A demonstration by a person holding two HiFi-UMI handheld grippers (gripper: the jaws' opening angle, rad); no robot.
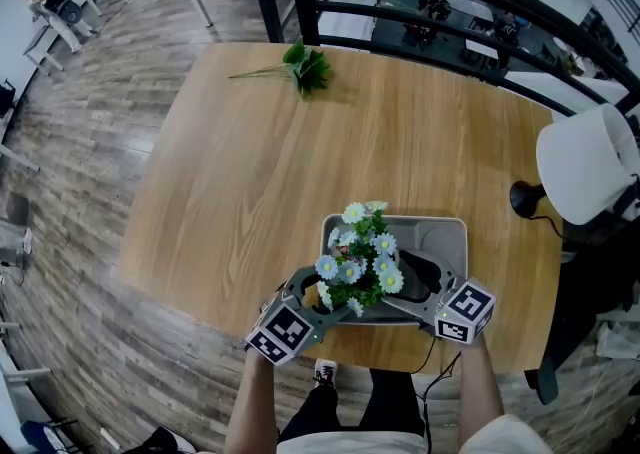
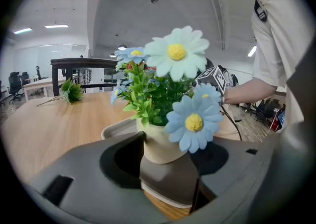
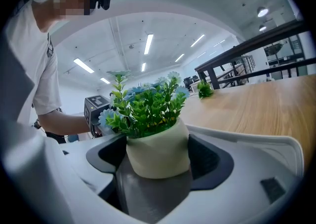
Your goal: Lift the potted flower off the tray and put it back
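potted flower: stands in the tray, seemingly not yet lifted
your left gripper: jaws pinch its sides
your right gripper: likewise pinching
remaining: lift, set back

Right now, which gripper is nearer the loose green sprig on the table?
Left. The left gripper is straight across the table from the sprig; the right gripper sits further right.
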